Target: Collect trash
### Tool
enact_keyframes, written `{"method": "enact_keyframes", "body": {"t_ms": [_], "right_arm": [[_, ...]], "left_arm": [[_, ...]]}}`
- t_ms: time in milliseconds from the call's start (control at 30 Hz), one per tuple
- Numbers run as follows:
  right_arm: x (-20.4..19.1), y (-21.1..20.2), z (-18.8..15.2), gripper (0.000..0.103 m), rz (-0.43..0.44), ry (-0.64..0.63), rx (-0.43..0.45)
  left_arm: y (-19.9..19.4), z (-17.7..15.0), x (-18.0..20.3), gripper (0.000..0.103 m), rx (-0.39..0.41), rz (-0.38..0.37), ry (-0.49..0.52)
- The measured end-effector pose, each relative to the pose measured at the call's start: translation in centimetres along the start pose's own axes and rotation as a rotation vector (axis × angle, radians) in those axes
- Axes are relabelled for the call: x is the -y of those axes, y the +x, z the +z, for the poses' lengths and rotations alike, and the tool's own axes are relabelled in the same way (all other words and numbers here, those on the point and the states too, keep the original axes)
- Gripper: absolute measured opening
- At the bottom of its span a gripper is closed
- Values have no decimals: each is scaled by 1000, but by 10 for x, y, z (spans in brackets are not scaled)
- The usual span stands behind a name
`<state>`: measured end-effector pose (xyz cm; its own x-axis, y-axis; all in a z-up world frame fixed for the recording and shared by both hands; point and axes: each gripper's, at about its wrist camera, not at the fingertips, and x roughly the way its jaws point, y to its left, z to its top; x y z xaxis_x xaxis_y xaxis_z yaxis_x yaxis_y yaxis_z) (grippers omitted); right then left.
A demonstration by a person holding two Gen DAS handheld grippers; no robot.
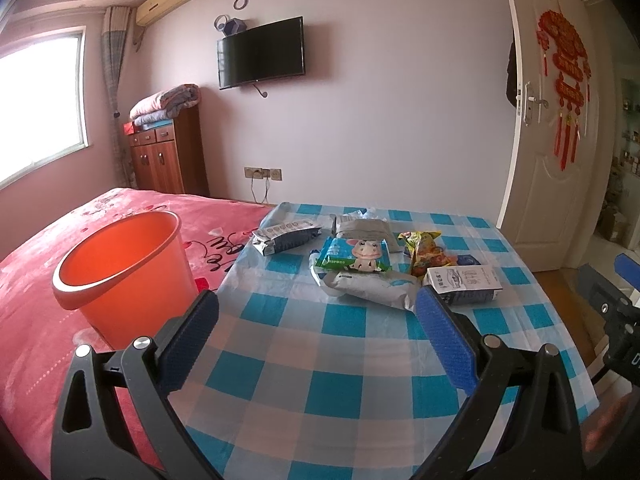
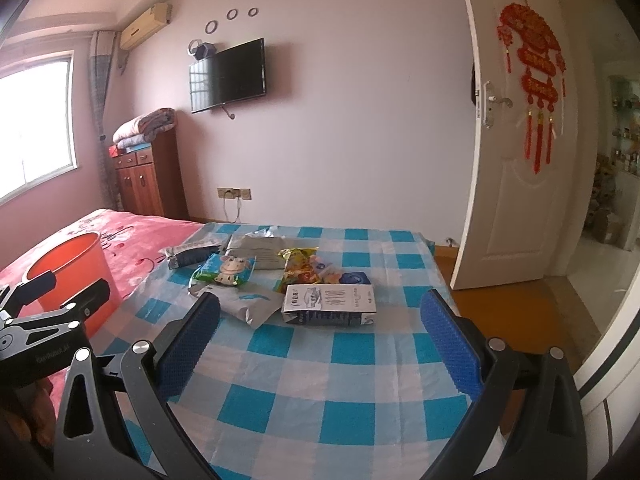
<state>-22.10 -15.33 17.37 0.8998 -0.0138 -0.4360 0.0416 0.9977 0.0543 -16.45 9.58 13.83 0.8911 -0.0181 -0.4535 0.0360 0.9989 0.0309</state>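
Trash wrappers (image 1: 362, 276) lie ahead of my left gripper (image 1: 316, 316) and right gripper (image 2: 320, 316), both spread wide and holding nothing. They hover over the checked cloth (image 1: 320, 380) on the bed (image 1: 36, 300), orange bucket (image 1: 124, 272) at left.

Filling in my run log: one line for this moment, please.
stage: before first pick | left gripper: open, empty | right gripper: open, empty | wrappers: on checkered cloth | orange bucket: on bed, empty

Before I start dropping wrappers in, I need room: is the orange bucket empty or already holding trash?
Empty as far as visible: the orange bucket stands upright and only bare inner wall shows; its bottom is hidden.
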Motion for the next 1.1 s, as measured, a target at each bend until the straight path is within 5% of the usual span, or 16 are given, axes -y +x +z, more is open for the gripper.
{"method": "enact_keyframes", "body": {"t_ms": [433,1100], "right_arm": [[-3,21,-8,99,92,-15,-54],[9,62,-17,99,63,9,-88]], "left_arm": [[7,-2,1,99,-10,21,-21],[43,-24,8,99,-102,37,33]]}}
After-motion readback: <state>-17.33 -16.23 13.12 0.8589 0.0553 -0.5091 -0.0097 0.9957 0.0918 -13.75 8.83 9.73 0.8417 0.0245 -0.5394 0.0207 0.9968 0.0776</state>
